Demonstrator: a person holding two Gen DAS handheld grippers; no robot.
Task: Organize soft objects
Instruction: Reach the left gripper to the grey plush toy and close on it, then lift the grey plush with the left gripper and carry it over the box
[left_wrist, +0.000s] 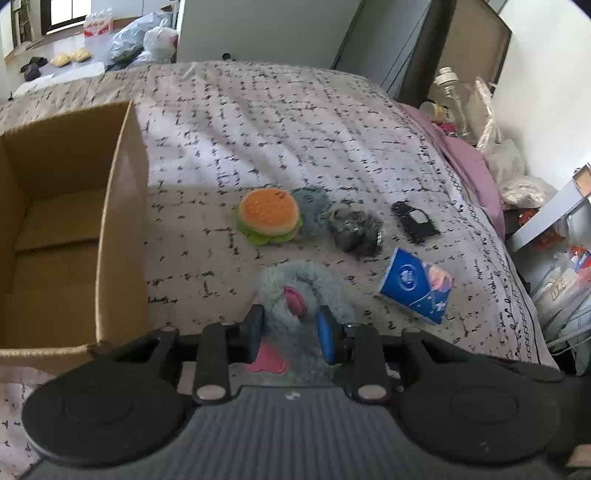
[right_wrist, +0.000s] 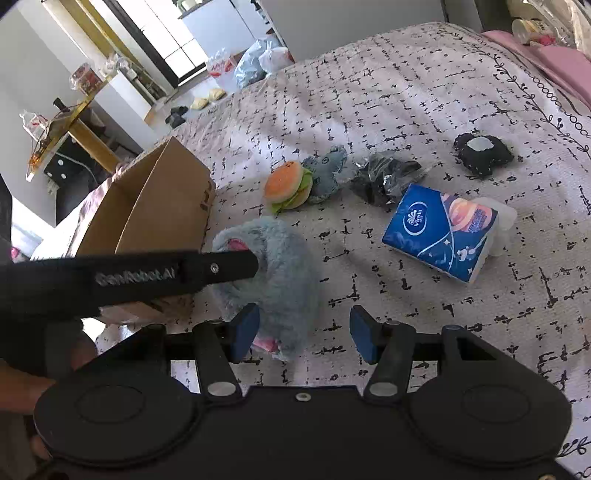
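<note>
— Box (left_wrist: 74, 206) filled?
— Empty. Left gripper (left_wrist: 291, 328) fingers pinch grey plush slipper (left_wrist: 295, 284) on bed (left_wrist: 295, 129); right gripper (right_wrist: 301, 332) half open, holding nothing. Burger toy (left_wrist: 269, 216), tissues (left_wrist: 415, 290) wait.

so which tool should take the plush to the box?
Left. Its tool already straddles the plush, and the box is right beside it. The right tool stands open with the plush mostly off to one side.
</note>
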